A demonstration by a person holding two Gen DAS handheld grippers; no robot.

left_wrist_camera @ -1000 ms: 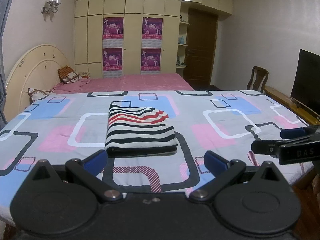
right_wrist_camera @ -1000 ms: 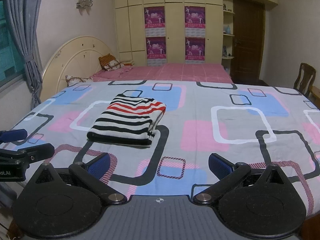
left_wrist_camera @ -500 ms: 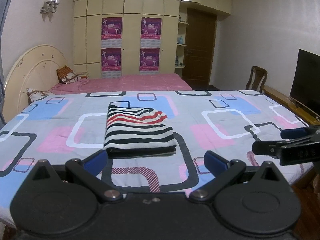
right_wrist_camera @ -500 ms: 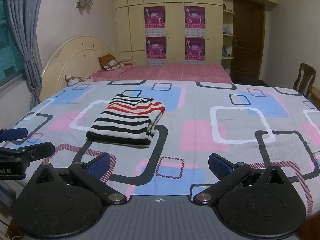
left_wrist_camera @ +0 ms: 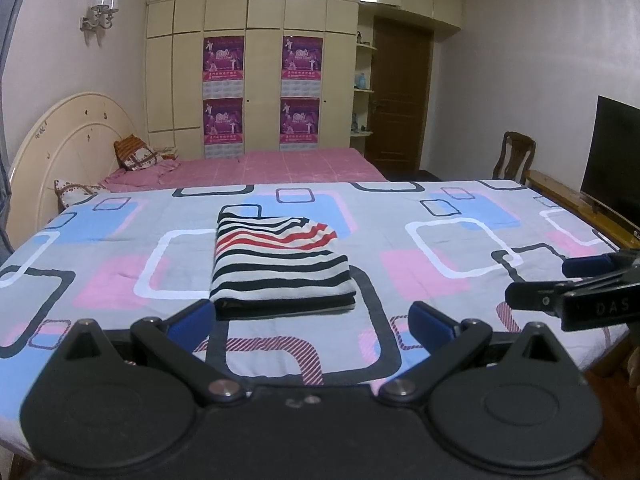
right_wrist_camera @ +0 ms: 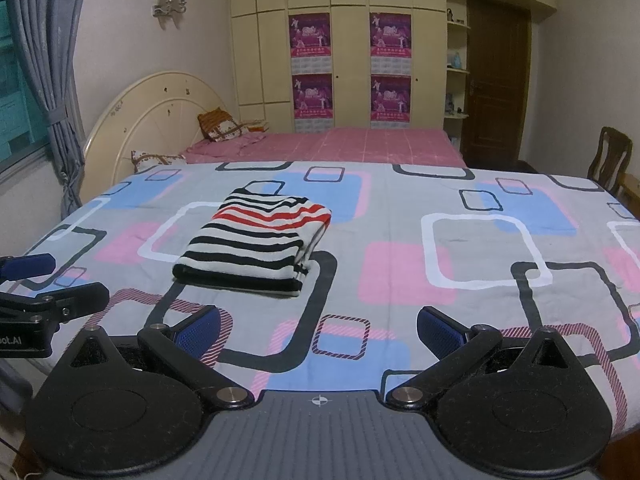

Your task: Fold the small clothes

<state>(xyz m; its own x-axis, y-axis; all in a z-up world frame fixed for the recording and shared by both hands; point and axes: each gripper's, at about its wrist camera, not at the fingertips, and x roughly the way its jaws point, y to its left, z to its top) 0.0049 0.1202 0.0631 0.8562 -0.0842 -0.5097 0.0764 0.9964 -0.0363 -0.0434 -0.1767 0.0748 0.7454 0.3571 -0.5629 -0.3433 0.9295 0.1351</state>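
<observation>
Patterned cotton in grey, pink and blue covers the bed [left_wrist_camera: 460, 248], and over the last second almost nothing on it has shifted: both views drift only slightly, so the scene sits a touch differently in frame while the cloth stays put. Far behind it the pink bed [left_wrist_camera: 288, 162] and the cream wardrobe [left_wrist_camera: 256, 76] are unchanged too.

The striped garment [left_wrist_camera: 280, 264] lies on the near middle of the bed as a compact, squared packet with stacked layers showing along its near edge, untouched by either tool. That reads as a finished fold, with both tools drawn back to the near edge, so the task looks complete or between items.

The left hand-held gripper [left_wrist_camera: 310, 322] has its blue pads wide apart and carries nothing, low at the near edge just short of the packet. The right hand-held gripper [right_wrist_camera: 318, 330] is equally wide and empty, to the right of the garment.

The underside layers of the packet are hidden, so how neatly the sleeves are tucked cannot be judged. The person's hands are out of view, and each view cuts the other tool off at the frame edge.
</observation>
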